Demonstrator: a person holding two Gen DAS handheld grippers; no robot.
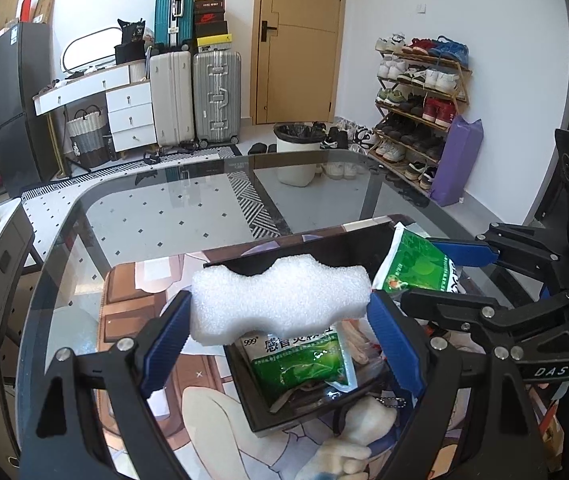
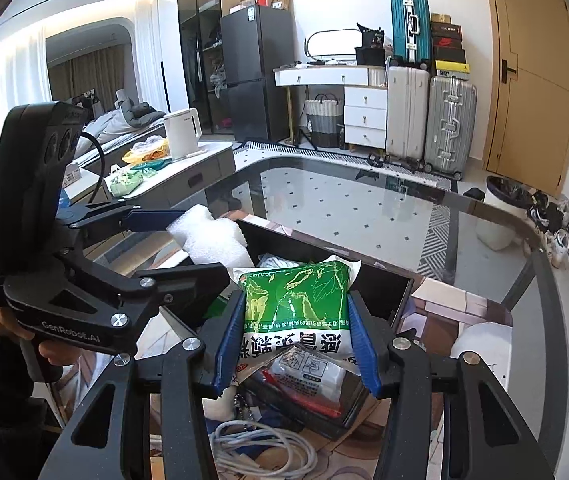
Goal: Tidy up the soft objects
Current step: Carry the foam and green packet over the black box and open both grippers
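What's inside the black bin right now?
In the black bin: a green medicine packet on clear-wrapped items. The foam block and second green packet cover the rest; its bottom is hidden.

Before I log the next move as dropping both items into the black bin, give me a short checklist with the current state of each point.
1. Left gripper clamped on the white foam block: ok, both blue pads press its ends.
2. Right gripper clamped on the green medicine packet: ok, the packet sits squeezed between the pads.
3. Foam block over the black bin: ok, above the bin's far part.
4. Packet over the bin: ok, bin contents lie directly beneath.
5. Room left in the bin: cannot tell; another green packet and other pouches already fill it.
6. Grippers apart from each other: ok, a gap shows between them.
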